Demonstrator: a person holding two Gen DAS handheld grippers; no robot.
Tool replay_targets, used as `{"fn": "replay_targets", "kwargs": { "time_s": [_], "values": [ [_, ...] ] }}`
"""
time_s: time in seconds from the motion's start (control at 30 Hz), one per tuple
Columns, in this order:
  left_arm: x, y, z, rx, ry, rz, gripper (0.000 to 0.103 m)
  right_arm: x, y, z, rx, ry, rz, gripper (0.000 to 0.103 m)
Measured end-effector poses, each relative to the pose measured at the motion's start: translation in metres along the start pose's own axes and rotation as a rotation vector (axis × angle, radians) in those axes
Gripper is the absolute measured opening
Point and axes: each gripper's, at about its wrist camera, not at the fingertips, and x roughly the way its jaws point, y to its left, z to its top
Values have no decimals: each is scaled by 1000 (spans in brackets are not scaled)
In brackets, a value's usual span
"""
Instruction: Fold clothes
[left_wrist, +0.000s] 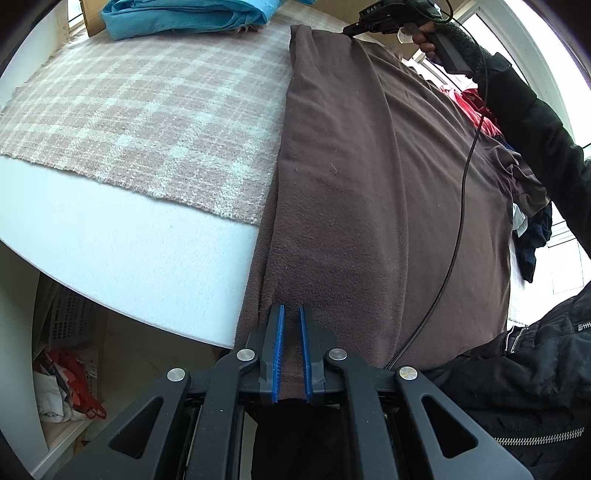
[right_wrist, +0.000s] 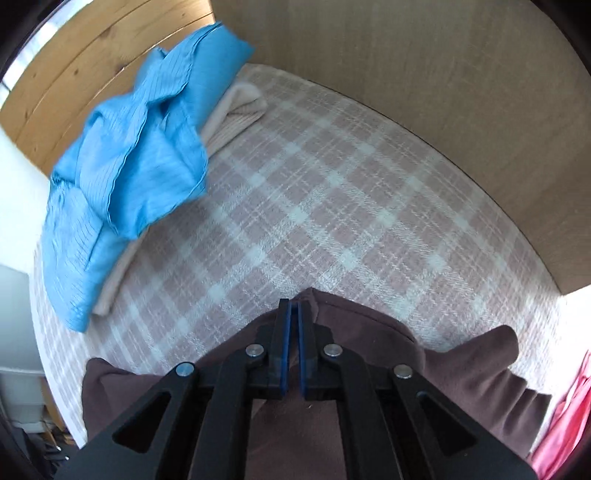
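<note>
At the lower left of the left wrist view, under the white table (left_wrist: 147, 254), a pale perforated basket (left_wrist: 66, 317) stands above a shelf with white and red cloth; what the basket holds is too dim to tell. The brown fleece garment (left_wrist: 388, 184), soft and matte, lies down the middle of the frame on a pink-and-white checked woven cloth (left_wrist: 147, 110). The left claw (left_wrist: 291, 314) pinches its near hem between blue ribbed pads. The right claw (right_wrist: 294, 310) is pressed together on the far edge. A folded blue striped garment (right_wrist: 129, 166) lies at the upper left.
</note>
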Motion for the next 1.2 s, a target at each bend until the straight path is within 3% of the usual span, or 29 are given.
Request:
{"fn": "replay_targets", "kwargs": {
  "time_s": [0.1,0.13,0.2,0.3,0.4,0.5,0.6,0.67,0.73,1.0,1.07,1.2],
  "values": [
    [-4,9,-5,-38,-22,-33,8,-2,18,-1,-103,19,-113,3],
    [-7,12,-7,-52,-28,-35,8,-11,20,-1,-78,12,-102,7],
    [-22,14,-18,-57,-64,14,9,-38,31,-6,-75,-38,1,10],
    [-33,22,-33,-46,-64,45,23,-56,68,-19,-186,-16,120,41],
    [-44,30,-47,-34,-62,76,25,-51,113,-35,-338,25,157,41],
    [-29,22,-39,-15,-34,62,30,-41,140,-42,-421,50,91,41],
    [-21,17,-35,6,-20,14,31,-31,143,-45,-421,91,77,41],
    [-18,12,-33,43,-8,13,40,-28,139,-45,-394,114,75,41],
    [-15,14,-34,67,12,27,42,-25,133,-45,-360,133,72,41],
    [-2,29,-28,38,51,-23,39,-34,136,-31,-237,145,79,42],
    [-3,30,-29,27,51,-56,25,-24,144,-32,-222,201,47,42],
    [-2,22,-28,72,53,-67,13,-18,145,-32,-140,268,57,42]
  ]
}}
